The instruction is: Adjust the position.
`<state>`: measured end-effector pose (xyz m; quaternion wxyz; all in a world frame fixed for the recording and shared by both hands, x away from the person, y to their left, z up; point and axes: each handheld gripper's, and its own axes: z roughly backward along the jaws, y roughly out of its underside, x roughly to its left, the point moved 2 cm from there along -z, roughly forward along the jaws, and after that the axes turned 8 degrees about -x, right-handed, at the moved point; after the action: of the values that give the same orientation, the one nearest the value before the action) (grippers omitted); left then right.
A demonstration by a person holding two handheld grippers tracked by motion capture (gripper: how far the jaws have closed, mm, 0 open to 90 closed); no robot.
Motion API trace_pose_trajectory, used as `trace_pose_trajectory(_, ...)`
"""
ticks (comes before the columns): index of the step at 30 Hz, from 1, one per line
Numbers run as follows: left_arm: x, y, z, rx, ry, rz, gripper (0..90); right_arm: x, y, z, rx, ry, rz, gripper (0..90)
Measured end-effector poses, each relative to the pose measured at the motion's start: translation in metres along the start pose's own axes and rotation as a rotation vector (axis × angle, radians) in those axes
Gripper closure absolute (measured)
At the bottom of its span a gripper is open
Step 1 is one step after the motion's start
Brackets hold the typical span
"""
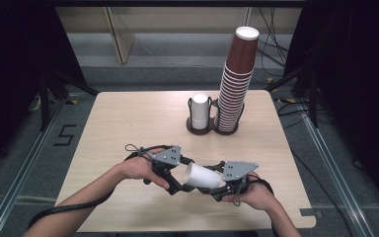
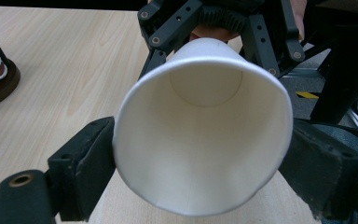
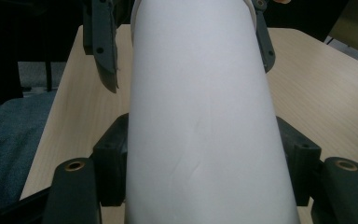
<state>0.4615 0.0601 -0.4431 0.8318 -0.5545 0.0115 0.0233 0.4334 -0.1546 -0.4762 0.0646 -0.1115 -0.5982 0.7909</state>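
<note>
A white cup (image 1: 202, 177) hangs on its side over the near part of the desk (image 1: 128, 123), between the two tools. The right tool (image 1: 220, 191) squeezes the cup near its bottom, with its jaws close on both sides. The left tool (image 1: 177, 189) is at the cup's open end; its jaws are partly open and touch the rim on each side. I think the cup is being passed over. It looks bound for the holder (image 1: 212, 129) by the brown stack (image 1: 234, 84).
</note>
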Motion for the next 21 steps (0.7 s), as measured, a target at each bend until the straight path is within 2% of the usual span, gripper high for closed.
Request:
trace_pose_trajectory(11,0.0003,0.0003,-0.0002,-0.027,-0.001,-0.010,24.2,0.0005,-0.0002,-0.0017,0.009,-0.014,0.009,35.3)
trace_pose_trajectory(13,0.0001,0.0005,0.0013,-0.017,-0.005,-0.021,25.2,0.0012,-0.0004,-0.0017,0.017,-0.017,-0.004,35.4)
trace_pose_trajectory(17,-0.0011,0.0006,0.0023,-0.008,-0.005,-0.034,27.3,-0.0002,-0.0005,-0.0032,0.020,-0.020,0.019,35.5)
trace_pose_trajectory(18,-0.0013,0.0003,0.0028,-0.002,-0.004,-0.042,27.7,0.0008,-0.0004,-0.0029,0.034,-0.026,0.006,35.5)
trace_pose_trajectory(21,-0.0013,-0.0006,0.0041,0.009,-0.006,-0.061,28.6,0.0008,0.0001,-0.0047,0.024,-0.023,0.002,35.5)
